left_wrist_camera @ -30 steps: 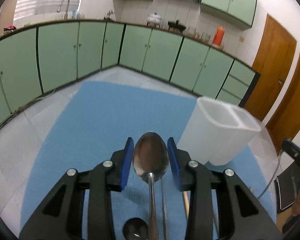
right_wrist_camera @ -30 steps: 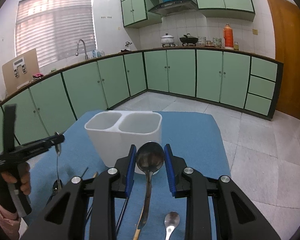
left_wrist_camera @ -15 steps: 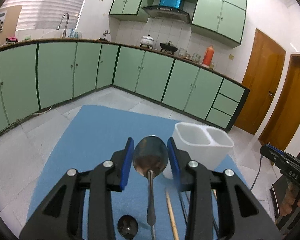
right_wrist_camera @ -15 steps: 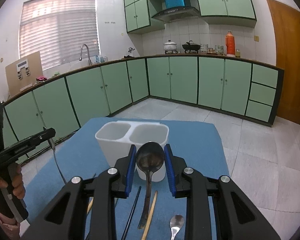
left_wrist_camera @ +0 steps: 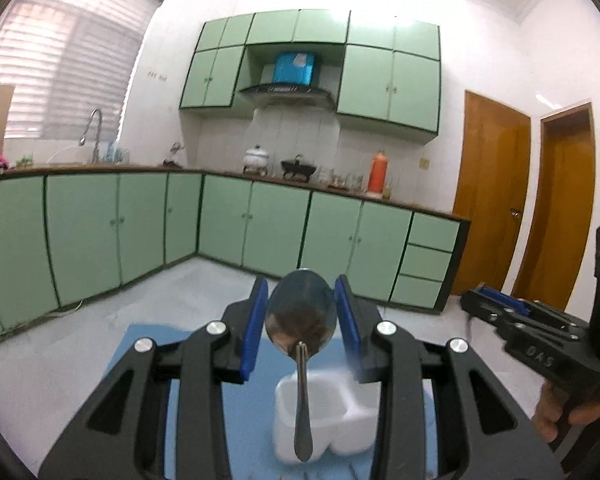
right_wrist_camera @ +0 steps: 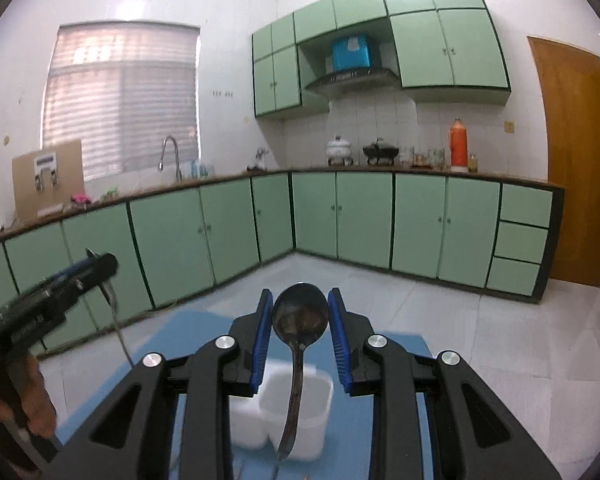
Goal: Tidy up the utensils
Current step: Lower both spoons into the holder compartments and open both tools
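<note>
A: Left to right, quick. What's w/ the left gripper (left_wrist_camera: 301,316)?

B: Jaws narrow, blue pads clamped on the bowl of a metal spoon (left_wrist_camera: 301,328). Handle hangs down, tip in front of the white two-compartment holder (left_wrist_camera: 340,412). Whether it's inside a compartment or just above, can't tell.

A: Holder's where?

B: On the blue mat (left_wrist_camera: 236,400), low in the left wrist view, between the gripper's arms. Floor tiles round the mat.

A: Right side of that view?

B: The right gripper's black body comes in from the edge, fingers of a hand (left_wrist_camera: 568,420) wrapped under it.

A: And the right gripper (right_wrist_camera: 300,316) itself?

B: Same story: narrow, pads pinching a darker spoon (right_wrist_camera: 299,320) by its bowl, handle curving down over the same white holder, near the divider. Can't tell which compartment, or if it's in at all.

A: Anything at the left of the right wrist view?

B: Left gripper seen side-on, its spoon dangling off the tip, a hand (right_wrist_camera: 36,404) on the grip below.

A: Background?

B: Green cabinets (right_wrist_camera: 364,216), counter w/ pots and an orange flask (right_wrist_camera: 458,145), wooden door (right_wrist_camera: 576,160) at far right.
</note>
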A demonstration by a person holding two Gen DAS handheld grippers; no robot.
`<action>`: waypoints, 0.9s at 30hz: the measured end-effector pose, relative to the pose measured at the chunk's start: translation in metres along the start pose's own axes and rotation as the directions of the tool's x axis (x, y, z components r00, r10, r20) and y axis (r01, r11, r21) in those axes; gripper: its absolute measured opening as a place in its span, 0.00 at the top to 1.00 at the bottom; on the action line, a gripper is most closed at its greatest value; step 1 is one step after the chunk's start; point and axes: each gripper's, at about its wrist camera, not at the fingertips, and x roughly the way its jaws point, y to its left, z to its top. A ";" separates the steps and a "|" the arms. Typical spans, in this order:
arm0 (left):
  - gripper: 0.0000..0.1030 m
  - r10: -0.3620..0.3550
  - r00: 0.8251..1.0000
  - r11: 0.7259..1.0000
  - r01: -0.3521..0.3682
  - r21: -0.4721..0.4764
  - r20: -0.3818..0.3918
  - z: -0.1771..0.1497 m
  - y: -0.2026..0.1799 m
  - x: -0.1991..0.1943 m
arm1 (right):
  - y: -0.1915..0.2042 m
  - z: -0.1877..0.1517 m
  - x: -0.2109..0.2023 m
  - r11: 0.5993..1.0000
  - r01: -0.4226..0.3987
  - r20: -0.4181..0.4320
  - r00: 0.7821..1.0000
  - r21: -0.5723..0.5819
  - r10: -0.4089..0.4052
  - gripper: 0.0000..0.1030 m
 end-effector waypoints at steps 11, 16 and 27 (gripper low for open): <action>0.68 0.003 0.998 1.000 -0.003 0.005 -0.057 -0.037 -0.011 0.101 | -0.024 -0.021 0.084 0.998 0.008 -0.023 1.000 0.056 -0.006 0.73; 0.68 0.013 0.995 1.000 -0.011 0.023 -0.099 -0.062 -0.003 0.114 | -0.032 -0.050 0.102 0.997 -0.001 -0.081 0.997 0.079 0.008 0.73; 0.59 0.006 0.983 1.000 -0.002 0.024 -0.183 -0.097 0.016 0.121 | -0.028 -0.083 0.106 0.997 -0.014 -0.149 0.988 0.074 0.025 0.65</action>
